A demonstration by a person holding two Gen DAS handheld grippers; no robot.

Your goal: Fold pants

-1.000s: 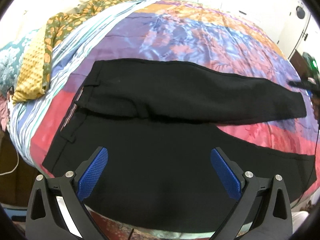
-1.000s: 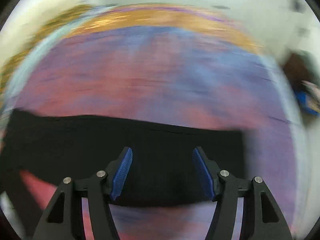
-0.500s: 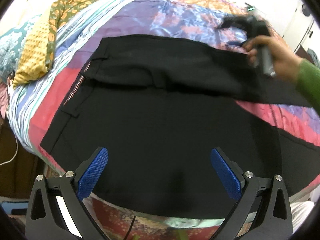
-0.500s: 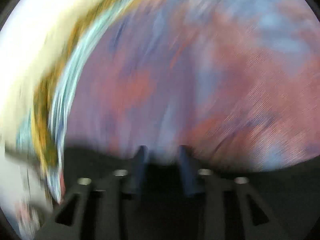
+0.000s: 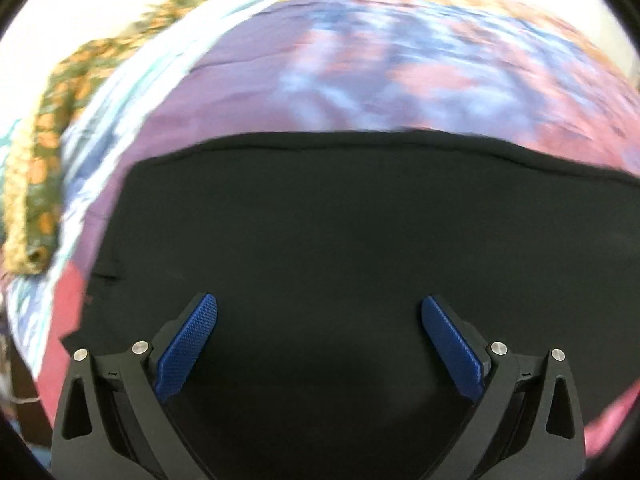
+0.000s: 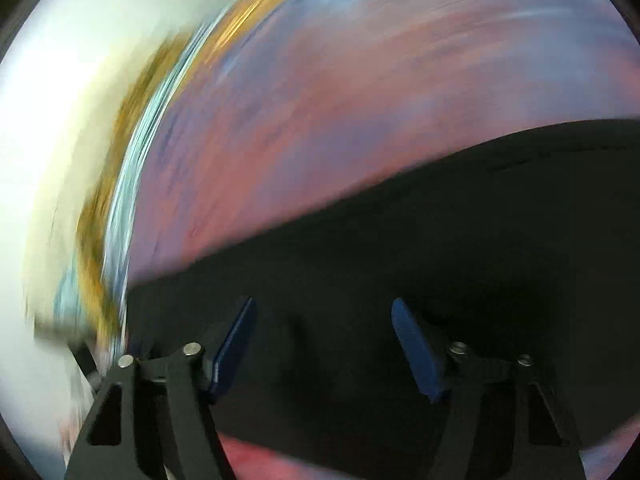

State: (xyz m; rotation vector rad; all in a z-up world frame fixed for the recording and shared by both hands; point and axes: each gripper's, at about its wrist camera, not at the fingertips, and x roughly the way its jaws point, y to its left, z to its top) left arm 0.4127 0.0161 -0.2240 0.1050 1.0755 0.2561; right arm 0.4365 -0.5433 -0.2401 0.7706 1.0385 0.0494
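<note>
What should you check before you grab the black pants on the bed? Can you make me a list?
1. Left gripper open: ok, its blue pads stand wide apart with nothing between them.
2. Right gripper open: ok, pads apart and holding nothing.
3. Black pants under both grippers: ok, dark cloth fills the space in front of each.
4. Pants lying flat on the bedspread: cannot tell, the pictures are blurred and the cloth is too dark to show creases.
5. Pants' edge in reach: cannot tell, the far edge shows but the near one is hidden behind the grippers.
6. Patterned cloth clear of the pants: ok, it lies apart at the bed's side.
</note>
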